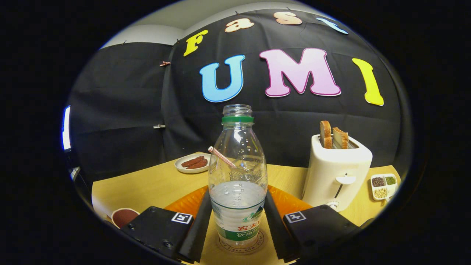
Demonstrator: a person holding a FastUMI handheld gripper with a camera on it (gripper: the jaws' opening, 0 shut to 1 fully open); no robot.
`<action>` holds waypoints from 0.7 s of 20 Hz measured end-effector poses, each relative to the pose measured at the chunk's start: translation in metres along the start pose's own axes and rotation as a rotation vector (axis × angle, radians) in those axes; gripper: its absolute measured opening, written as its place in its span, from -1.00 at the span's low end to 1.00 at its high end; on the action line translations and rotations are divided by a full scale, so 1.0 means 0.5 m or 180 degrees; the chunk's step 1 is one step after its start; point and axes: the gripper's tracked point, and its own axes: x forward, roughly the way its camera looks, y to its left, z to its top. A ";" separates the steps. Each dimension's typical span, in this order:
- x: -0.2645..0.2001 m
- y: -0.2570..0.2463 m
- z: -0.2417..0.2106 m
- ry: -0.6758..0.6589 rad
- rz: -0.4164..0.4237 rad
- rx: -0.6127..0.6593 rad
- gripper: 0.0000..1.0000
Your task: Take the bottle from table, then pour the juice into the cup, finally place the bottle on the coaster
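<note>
The tongs (238,224) are spread on either side of a clear plastic bottle (237,176), one finger close along each flank. Whether the fingers press on the bottle cannot be told from this view.

The bottle stands upright between the fingers on a round printed coaster (241,247), which lies on the yellow desk (147,184). It has no cap, only a green ring below the open neck. It is about half full of clear liquid, with droplets clinging inside the upper wall and a green and white label around the lower part.

Seen through the bottle, just beyond it, are a glass cup (247,167) and a pink striped straw (222,157), standing by an orange mat (290,202).

Risks, as a judgement: the open neck means any knock or tilt would spill liquid. If a finger drags along the bottle while moving away, it could tip or slide off the coaster. The thin plastic wall may also buckle under a hard squeeze.

To the right stands a white toaster (336,173) holding two bread slices (333,138), with a small compartment dish (383,186) further right. Far left is a plate (192,163) of reddish-brown food, and near left a dark round object (124,217).
</note>
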 end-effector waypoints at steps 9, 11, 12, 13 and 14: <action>-0.001 0.003 -0.034 0.0108 0.0053 -0.0011 0.57; -0.006 0.010 -0.043 0.0162 0.0100 0.0015 0.67; -0.007 0.009 -0.044 0.0163 0.0103 0.0008 0.88; -0.017 0.010 -0.042 0.0149 0.0107 0.0000 0.94; -0.025 0.016 -0.041 0.0147 0.0099 -0.0002 0.96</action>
